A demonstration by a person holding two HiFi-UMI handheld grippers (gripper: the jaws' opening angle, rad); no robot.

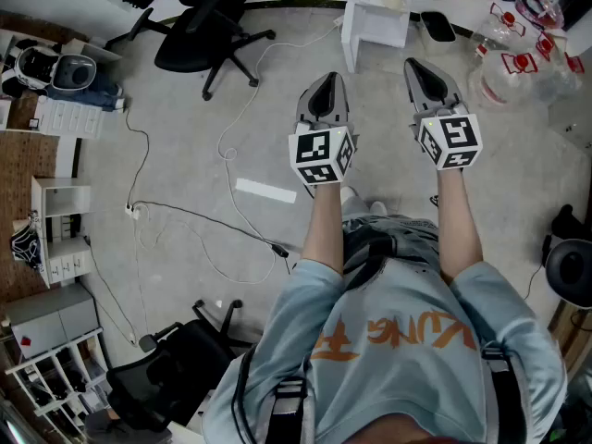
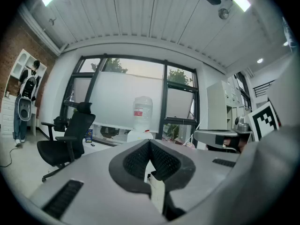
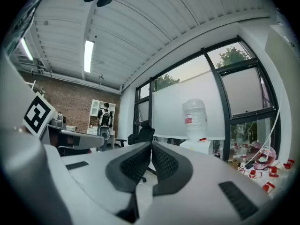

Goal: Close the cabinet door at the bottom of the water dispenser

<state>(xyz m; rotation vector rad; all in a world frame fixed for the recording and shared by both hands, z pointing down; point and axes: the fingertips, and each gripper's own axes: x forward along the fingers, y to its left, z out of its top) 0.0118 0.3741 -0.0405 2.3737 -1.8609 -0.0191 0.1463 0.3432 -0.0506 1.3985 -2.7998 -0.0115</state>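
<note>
A: Where's the task thing?

B: White water dispenser with a clear water bottle on top. It stands on the grey concrete floor by the window wall, ahead of both grippers and well apart from them. In the head view it sits at the top edge, beyond the fingertips.

A: Cabinet door at the bottom?

B: Can't tell its state. In both gripper views the dispenser's lower part is hidden behind the fingers, and the head view mostly shows its top.

A: Left gripper?

B: Left gripper is held level. Its dark ribbed fingers are together at the tips, with nothing between them.

A: Right?

B: Same. Right gripper is level, its fingers are closed tip to tip, and it's empty. In the head view the two grippers are side by side, arms stretched forward and marker cubes facing up.

A: Anything else nearby?

B: Black office chair left of the dispenser, and thin cables trailing over the floor. There's a cluster of red-and-clear items on the floor at the right.
</note>
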